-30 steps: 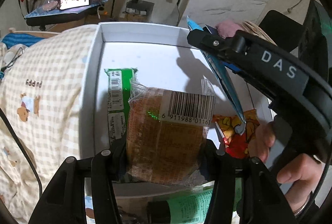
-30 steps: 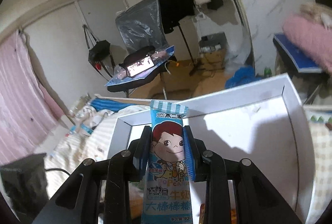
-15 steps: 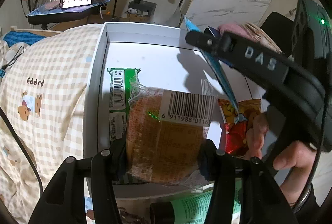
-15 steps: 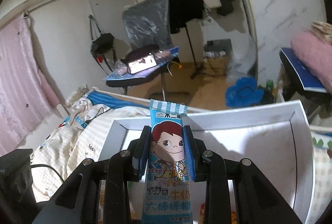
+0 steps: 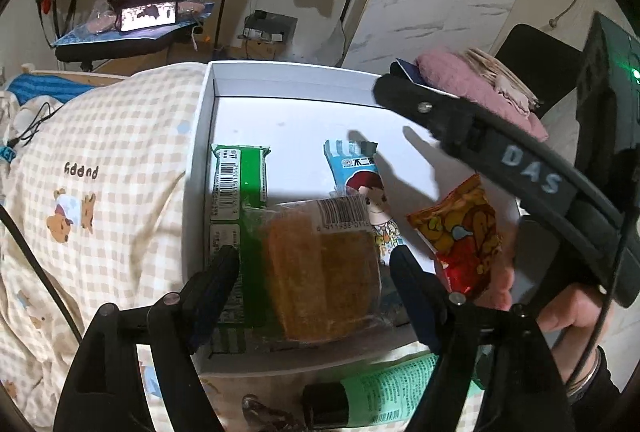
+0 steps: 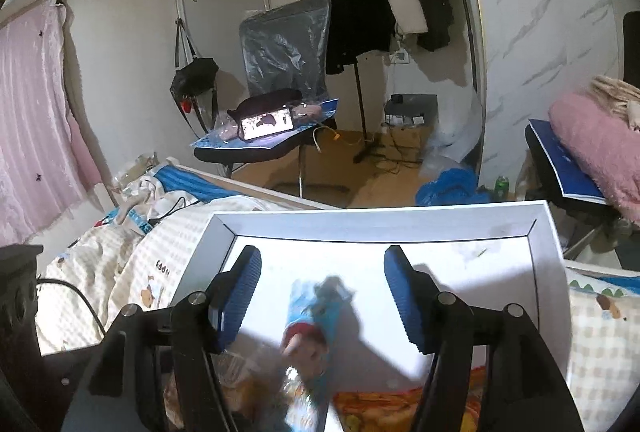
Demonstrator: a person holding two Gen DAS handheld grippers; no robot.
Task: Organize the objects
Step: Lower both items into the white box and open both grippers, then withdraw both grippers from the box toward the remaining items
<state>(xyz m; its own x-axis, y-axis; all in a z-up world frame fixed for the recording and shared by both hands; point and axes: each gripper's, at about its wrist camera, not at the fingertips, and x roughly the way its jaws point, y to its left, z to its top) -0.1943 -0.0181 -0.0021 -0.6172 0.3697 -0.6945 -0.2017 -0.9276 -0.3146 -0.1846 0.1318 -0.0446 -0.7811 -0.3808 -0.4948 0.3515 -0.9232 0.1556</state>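
A white box (image 5: pixel 202 136) sits on a checked quilt. In it lie a green packet (image 5: pixel 236 184), a blue sweets packet (image 5: pixel 354 170) and an orange-red snack bag (image 5: pixel 460 232). A wrapped brown cake (image 5: pixel 320 264) rests on the green packet between the fingers of my left gripper (image 5: pixel 314 272). Its jaws are opening and the pads stand clear of the wrapper. My right gripper (image 6: pixel 322 292) hovers over the box with its jaws opening and nothing between the pads. The blue sweets packet (image 6: pixel 316 320) shows blurred below it.
A green tube with a black cap (image 5: pixel 380 392) lies on the quilt (image 5: pixel 112 172) in front of the box. A person's hand (image 5: pixel 560 308) holds the right gripper at the box's right side. A chair with a lit phone (image 6: pixel 268 124) stands beyond the bed.
Both grippers have opened. The cake has dropped from the left pads onto the green packet. The blue sweets packet has left the right pads and now lies in the box.
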